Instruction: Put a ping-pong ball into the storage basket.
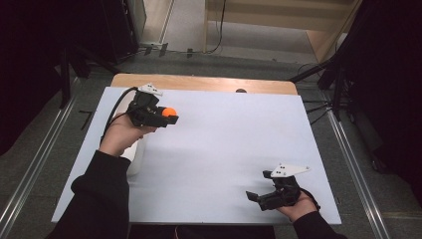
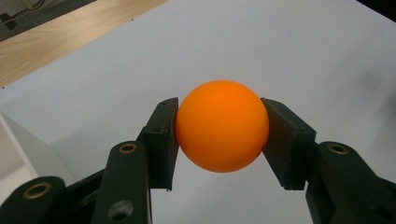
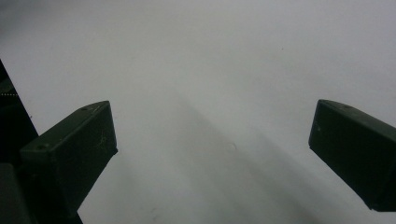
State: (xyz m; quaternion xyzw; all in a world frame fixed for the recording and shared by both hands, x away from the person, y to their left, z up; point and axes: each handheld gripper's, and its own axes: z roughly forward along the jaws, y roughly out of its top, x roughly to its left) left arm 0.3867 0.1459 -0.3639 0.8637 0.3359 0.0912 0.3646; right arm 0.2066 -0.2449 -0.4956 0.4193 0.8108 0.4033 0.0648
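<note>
A: Where is the ball (image 2: 222, 126) right now?

B: Clamped in the left gripper (image 1: 168, 115). In the left gripper view the two black pads press on its opposite sides, roughly at its widest, so the ball sits squarely between the jaws near their tips, not off to one side. In the high view it is held over the far left part of the white table (image 1: 224, 149), apparently clear of the surface.

A: And the other hand?

B: The right gripper (image 1: 255, 197) rests low near the front right edge, well apart from the ball. Its jaws stand wide, with nothing between them but bare white surface.

A: So what does the next move turn on?

B: My guess is it depends on the ball's place against the left jaws alone. A ball has no long axis, so the angle of the grip hardly matters. The left hand is the one on it; the right would have to cross most of the table. If the grip loosens, I'd expect the ball to roll.
</note>
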